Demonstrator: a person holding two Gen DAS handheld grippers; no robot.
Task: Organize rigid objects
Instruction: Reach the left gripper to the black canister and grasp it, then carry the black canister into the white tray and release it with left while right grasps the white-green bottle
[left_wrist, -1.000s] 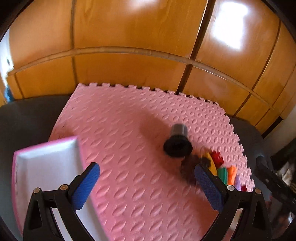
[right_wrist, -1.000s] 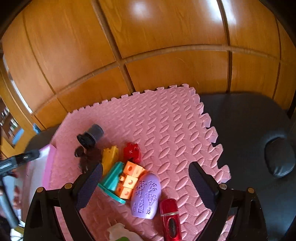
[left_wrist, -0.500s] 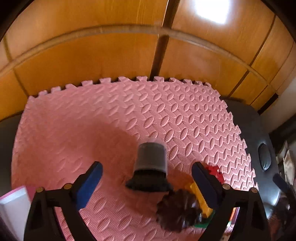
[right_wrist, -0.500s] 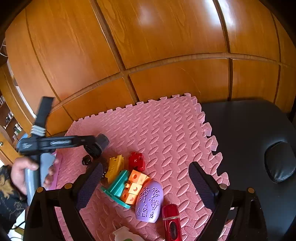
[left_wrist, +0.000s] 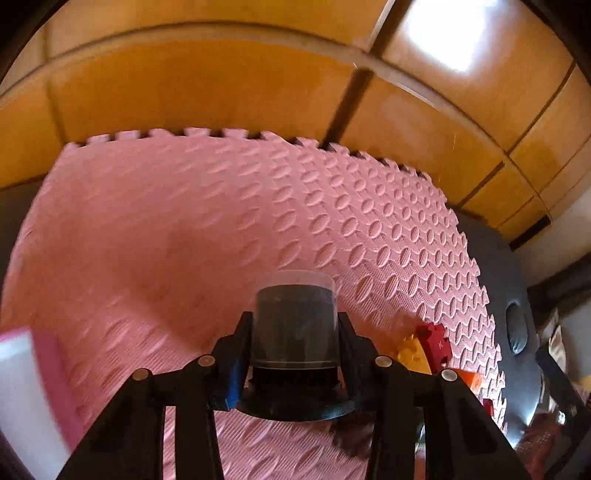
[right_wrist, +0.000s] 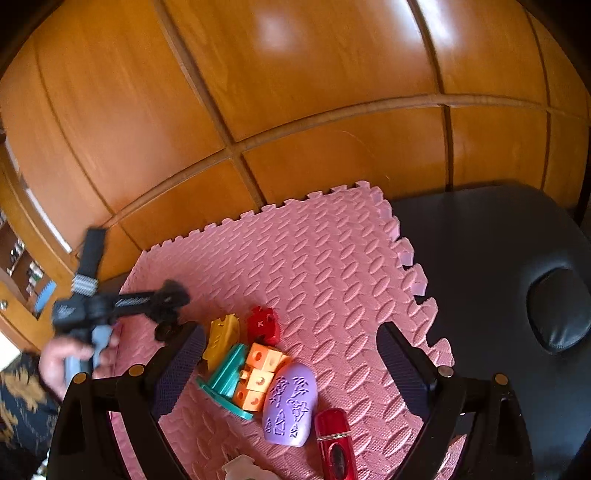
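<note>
My left gripper (left_wrist: 295, 328), wide open a second ago, now clamps the dark capped cylinder (left_wrist: 295, 325) over the pink mat (left_wrist: 221, 229); it can go to the tray (left_wrist: 22, 387), right gripper (right_wrist: 288, 365) idling open

I can read very little here: a single white letter "K" is stamped on the small red plastic building block (right_wrist: 263, 325) lying on the pink foam mat (right_wrist: 332, 266), and I see it in both wrist views. The lilac oval plastic piece (right_wrist: 291, 406) carries raised markings, and the other handheld gripper's black body (right_wrist: 122, 304) bears pale print, but neither is legible to me.
</note>
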